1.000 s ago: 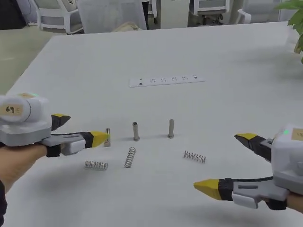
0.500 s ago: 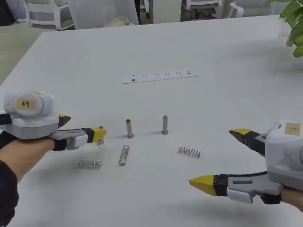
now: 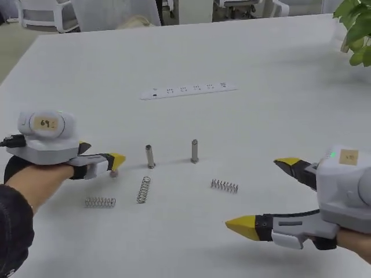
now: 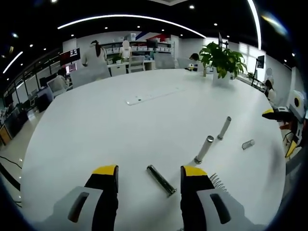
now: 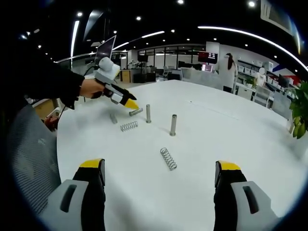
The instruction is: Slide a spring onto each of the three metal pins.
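The left gripper (image 4: 149, 171) and right gripper (image 3: 261, 193) both have jaws spread, holding nothing. Left of the middle pin (image 3: 150, 156), a fallen pin (image 4: 161, 179) lies flat between the left jaws. Three springs (image 3: 143, 189) lie loose just in front of that middle pin

Middle pin (image 3: 149, 156), right pin (image 3: 195, 150): grey metal, upright. Left pin (image 4: 161, 180): lying flat. Left spring (image 3: 100, 202), middle spring (image 3: 143, 189), right spring (image 3: 224, 185): lying loose near pins, apart from them.

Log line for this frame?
left gripper open, left pin lying between jaws | right gripper open | middle pin, right pin upright, bare | left spring, middle spring, right spring loose on table
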A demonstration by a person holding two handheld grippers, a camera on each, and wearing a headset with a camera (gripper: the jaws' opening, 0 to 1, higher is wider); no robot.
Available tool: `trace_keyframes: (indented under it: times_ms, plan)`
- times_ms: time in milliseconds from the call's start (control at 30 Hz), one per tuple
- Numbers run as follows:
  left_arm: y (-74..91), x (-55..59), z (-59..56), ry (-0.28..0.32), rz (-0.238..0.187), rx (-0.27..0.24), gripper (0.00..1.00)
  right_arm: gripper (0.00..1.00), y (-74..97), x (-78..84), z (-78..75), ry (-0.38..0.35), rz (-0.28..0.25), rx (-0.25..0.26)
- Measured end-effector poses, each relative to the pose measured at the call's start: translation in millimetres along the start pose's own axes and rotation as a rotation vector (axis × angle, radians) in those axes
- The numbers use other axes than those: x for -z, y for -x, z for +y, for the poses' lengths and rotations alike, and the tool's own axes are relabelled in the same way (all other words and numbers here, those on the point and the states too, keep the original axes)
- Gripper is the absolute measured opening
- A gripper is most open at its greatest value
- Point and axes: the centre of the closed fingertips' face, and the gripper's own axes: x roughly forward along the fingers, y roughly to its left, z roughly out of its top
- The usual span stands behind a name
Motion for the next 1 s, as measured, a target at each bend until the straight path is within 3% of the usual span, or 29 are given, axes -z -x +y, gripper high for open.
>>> trace_keyframes:
  times_ms: [467,733,1000]
  plan:
    - [-15.3,9.4,-4.6,-0.009,0.064,-0.009,0.25,0.93,-0.7,4.8,-1.0,-0.008,0.011,-0.001]
    - [-18.2,11.1,-6.2,-0.022,0.077,-0.007,0.12,0.93,-1.3,7.4,-0.7,-0.012,0.017,-0.004]
    - [-22.3,11.8,-7.2,-0.034,0.095,-0.011,0.08,0.93,-1.0,7.6,-0.6,-0.013,0.016,-0.006]
